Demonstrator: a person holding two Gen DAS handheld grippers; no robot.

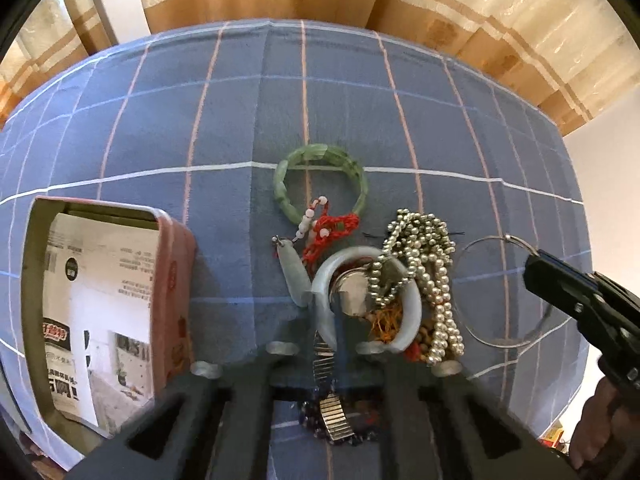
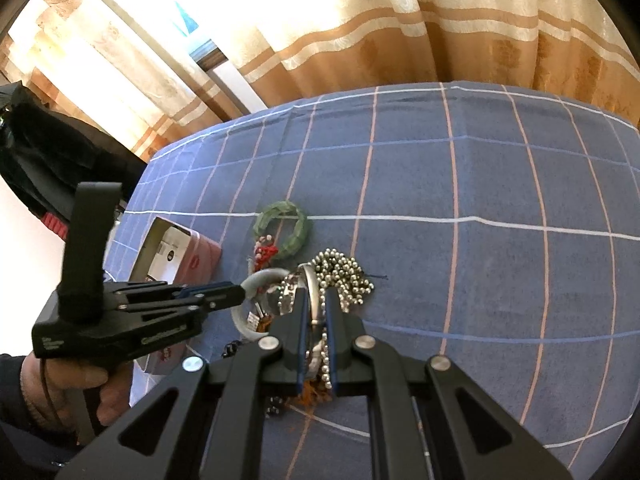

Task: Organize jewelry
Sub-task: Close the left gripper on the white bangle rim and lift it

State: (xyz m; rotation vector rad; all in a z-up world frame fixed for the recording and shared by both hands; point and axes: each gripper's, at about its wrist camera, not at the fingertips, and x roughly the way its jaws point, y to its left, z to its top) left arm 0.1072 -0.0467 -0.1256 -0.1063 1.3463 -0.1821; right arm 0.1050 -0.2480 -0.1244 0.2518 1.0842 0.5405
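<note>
Right claw [image 2: 316,320] clenched on our thin hoop [image 1: 500,292] | left claw [image 2: 236,294] shut at pale bangle [image 1: 332,276] | tin [image 1: 176,280] lies left, nearer our left hand.

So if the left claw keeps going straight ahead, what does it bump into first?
Probably the pale jade bangle. The left claw points right at it, on top of the jewelry heap, with the silver bead strand just beside. Depth is hard to judge; it may already touch.
</note>
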